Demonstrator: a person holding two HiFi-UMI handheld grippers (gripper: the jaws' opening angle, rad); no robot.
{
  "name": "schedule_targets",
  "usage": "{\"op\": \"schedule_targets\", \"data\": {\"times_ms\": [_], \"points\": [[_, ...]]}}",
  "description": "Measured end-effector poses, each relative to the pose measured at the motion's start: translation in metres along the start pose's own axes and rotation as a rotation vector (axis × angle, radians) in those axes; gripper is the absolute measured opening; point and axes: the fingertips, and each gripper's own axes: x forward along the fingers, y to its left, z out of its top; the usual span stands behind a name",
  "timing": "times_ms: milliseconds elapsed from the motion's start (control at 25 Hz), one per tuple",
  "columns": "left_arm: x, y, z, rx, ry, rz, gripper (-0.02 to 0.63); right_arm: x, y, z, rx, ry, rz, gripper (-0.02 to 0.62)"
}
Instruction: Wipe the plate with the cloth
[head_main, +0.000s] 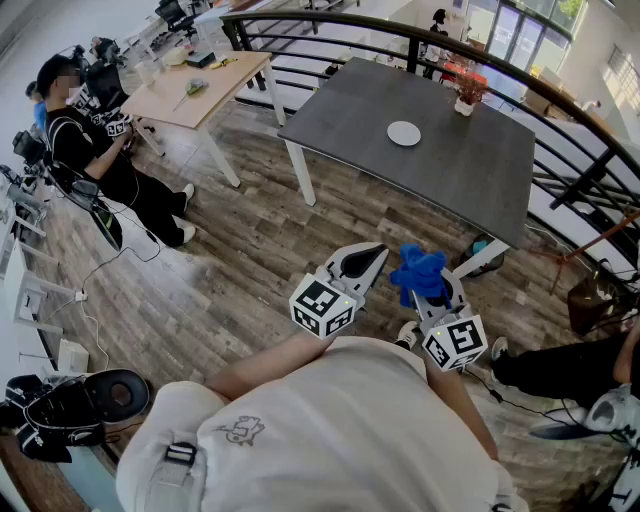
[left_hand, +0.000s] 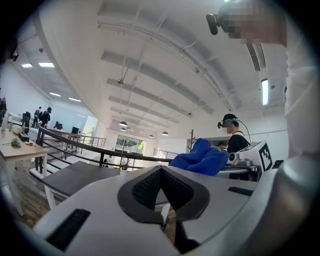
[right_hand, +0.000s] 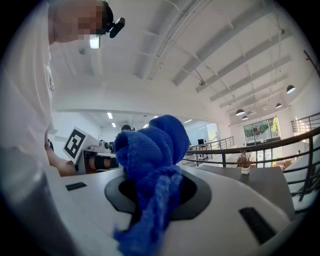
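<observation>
A white plate (head_main: 404, 133) lies on the dark grey table (head_main: 470, 170), well ahead of both grippers. My right gripper (head_main: 425, 292) is shut on a bunched blue cloth (head_main: 420, 272), which bulges up out of its jaws (right_hand: 152, 150). My left gripper (head_main: 368, 262) is shut with nothing in it; its dark pads meet in the left gripper view (left_hand: 161, 187). Both are held level in front of my chest, side by side, short of the table's near edge. The blue cloth (left_hand: 200, 159) also shows to the right in the left gripper view.
A small potted plant (head_main: 468, 88) stands at the table's far side. A black railing (head_main: 560, 120) curves behind the table. A wooden table (head_main: 195, 85) stands at the left, with a seated person (head_main: 95, 150) beside it. Another person's legs (head_main: 560, 365) are at the right.
</observation>
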Motion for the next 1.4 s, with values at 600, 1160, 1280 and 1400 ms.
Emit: {"op": "schedule_targets", "data": {"times_ms": [600, 1160, 1280, 1400], "points": [[0.063, 0.013, -0.023, -0.036, 0.029, 0.036, 0.005, 0.007, -0.069, -0.009, 0.032, -0.023, 0.020, 0.095], [0.210, 0.023, -0.030, -0.091, -0.004, 0.194, 0.005, 0.020, -0.235, -0.006, 0.059, 0.092, 0.129, 0.095], [0.233, 0.023, -0.031, -0.099, 0.000, 0.208, 0.005, 0.029, -0.256, -0.007, 0.071, 0.106, 0.168, 0.095], [0.250, 0.029, -0.036, -0.105, 0.026, 0.213, 0.005, 0.037, -0.269, -0.012, 0.094, 0.114, 0.187, 0.095]]}}
